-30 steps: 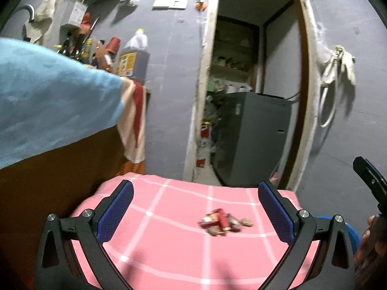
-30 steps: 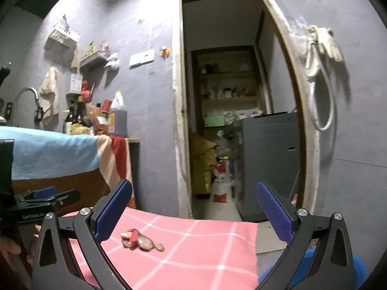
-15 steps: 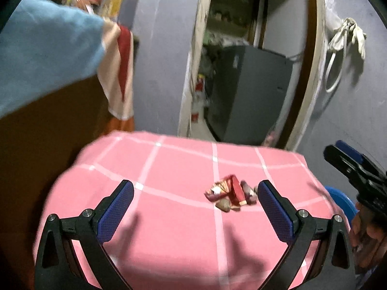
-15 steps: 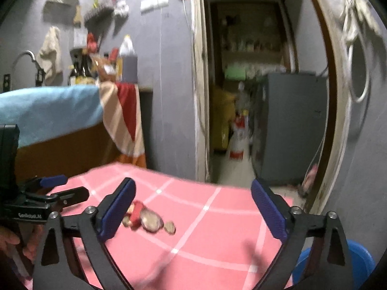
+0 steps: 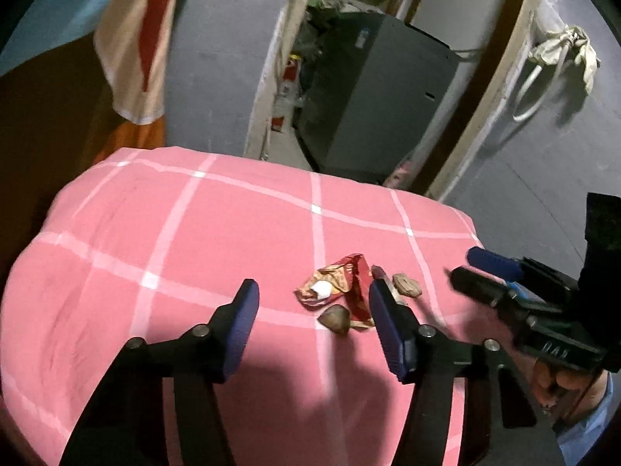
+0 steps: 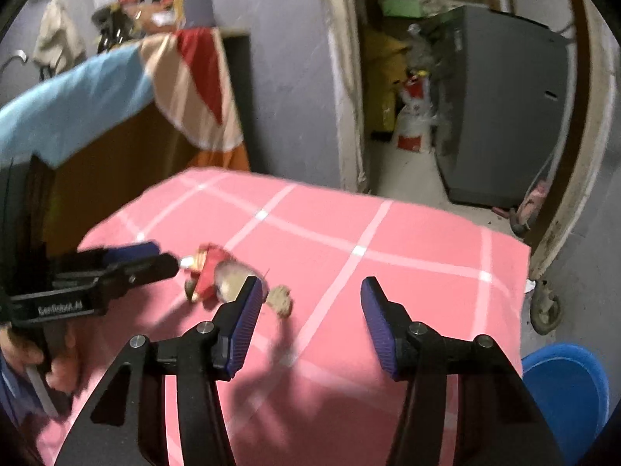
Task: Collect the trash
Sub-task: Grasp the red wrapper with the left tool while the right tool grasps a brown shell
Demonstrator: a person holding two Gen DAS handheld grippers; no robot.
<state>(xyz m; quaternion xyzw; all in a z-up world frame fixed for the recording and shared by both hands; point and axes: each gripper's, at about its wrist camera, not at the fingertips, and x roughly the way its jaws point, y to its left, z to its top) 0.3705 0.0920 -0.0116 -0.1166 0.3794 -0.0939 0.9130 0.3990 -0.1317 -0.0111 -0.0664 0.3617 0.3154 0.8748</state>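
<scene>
The room is dim, lit from above and behind me; my tongs throw dark shadows on the pink cloth (image 5: 194, 233). Fisheye bends the doorframe (image 6: 345, 116) at the edges. The right view smears with motion blur.

I am in a lived-in home, at the edge of a kitchen beside a storeroom. In front of me is a table under a pink checked tablecloth (image 5: 194, 233). To my left a counter is draped with a blue cloth (image 6: 70, 108) and a red and tan striped towel (image 6: 194, 89), with blurred bottles (image 6: 155, 4) crowded behind and a curved tap (image 6: 15, 58) at the far edge. The grey walls are plain. An open doorway (image 6: 349, 97) shows a cluttered back room with a grey appliance (image 6: 504, 108) and a sack (image 6: 413, 124) on the floor. Pale gloves (image 5: 570, 46) hang on the wall, and a blue bucket (image 6: 562, 384) stands by the table.
</scene>
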